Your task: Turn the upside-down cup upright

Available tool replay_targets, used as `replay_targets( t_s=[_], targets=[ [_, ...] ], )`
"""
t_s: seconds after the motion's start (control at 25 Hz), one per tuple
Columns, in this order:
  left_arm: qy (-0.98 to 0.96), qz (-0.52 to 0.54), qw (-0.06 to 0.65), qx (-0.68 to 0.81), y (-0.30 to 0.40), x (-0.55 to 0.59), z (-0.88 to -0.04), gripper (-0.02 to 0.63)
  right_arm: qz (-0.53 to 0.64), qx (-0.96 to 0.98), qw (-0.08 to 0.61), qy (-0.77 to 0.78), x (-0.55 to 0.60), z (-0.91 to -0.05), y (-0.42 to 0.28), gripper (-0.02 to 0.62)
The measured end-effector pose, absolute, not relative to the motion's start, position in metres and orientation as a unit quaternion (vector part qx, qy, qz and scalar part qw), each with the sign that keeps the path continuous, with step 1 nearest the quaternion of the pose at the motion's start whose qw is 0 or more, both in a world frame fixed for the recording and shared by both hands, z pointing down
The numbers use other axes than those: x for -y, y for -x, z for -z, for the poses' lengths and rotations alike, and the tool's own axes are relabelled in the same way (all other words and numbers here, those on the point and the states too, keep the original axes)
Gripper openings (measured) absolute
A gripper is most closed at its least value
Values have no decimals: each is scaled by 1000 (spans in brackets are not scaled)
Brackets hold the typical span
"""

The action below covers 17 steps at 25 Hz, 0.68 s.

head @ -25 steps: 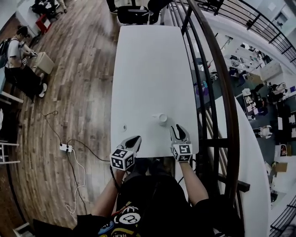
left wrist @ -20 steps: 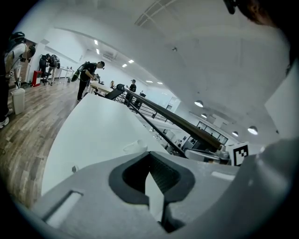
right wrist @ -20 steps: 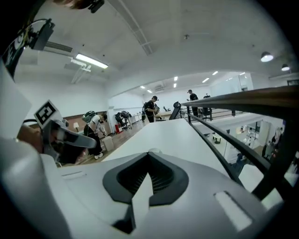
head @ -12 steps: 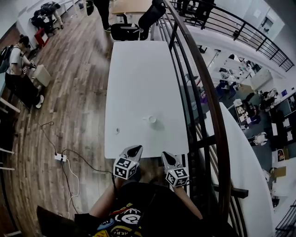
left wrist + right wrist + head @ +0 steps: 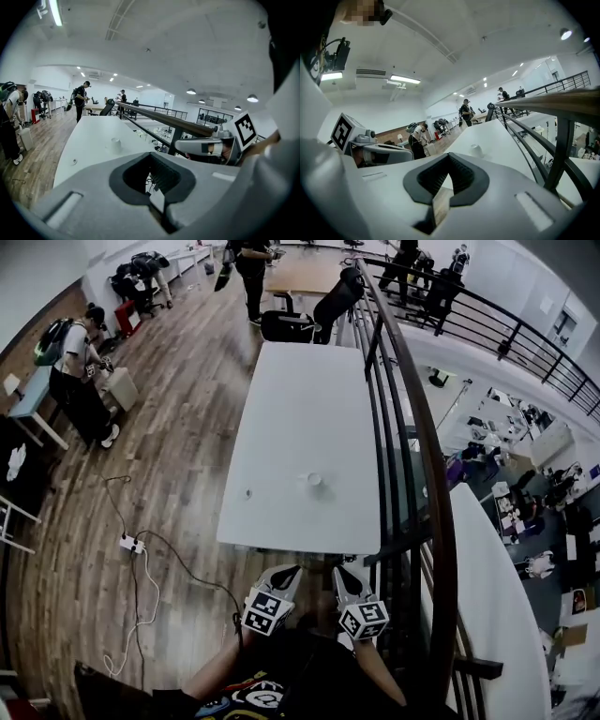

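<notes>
Pressed flat together on nothing at the left gripper, going by its own view. Same at the right gripper: fingers shut tight, empty between. Held side by side close in to the person, just short of the near edge of the white table and not over it at all. Further out, well in from that near edge and toward the table's long side by the railing, found the cup, small and white, standing alone and well apart from both grippers. Seen from the head view as a pale ring round a darker middle, read here as mouth up. Too small and too low in the two gripper views to settle it. Also on the table, nearer its other long side, a small round thing, no part of the job by the look of it. Judged as either finished or not begun, with no contact and no reach over the table. If mouth up as suspected, calls for nothing more than keeping clear. If base up after all, calls for reaching past the near edge, opening one pair of fingers wide enough for the cup's wall and closing gently on its side. Then lifting clear of the table, rolling the wrist half round and setting down flat on the base.
</notes>
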<state>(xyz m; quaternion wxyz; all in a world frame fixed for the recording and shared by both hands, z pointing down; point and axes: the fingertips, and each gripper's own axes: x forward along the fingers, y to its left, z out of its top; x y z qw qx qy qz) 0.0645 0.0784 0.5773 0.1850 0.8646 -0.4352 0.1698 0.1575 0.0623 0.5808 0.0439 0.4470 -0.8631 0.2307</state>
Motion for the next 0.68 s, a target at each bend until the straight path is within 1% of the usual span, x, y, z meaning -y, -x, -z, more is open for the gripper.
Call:
replay_targets(
  t_s=[0.2,0.4,0.48,0.68],
  targets=[
    [-867,-173,177,433,-52,-88,-573,5,-214,873,38,-436,-76,-572,-136,-2],
    [-882,-193,102,417,-51,-87,-540,5,-227,871,56,-432,-75,-569,-127,-2],
    [-884,-191,108,414,-50,-87,-539,5,-231,870,60,-432,-78,-567,-126,-2],
    [-877,-177,154,420,-36,-90,-544,5,-219,870,83,-433,-97,-560,-112,-2]
  ],
)
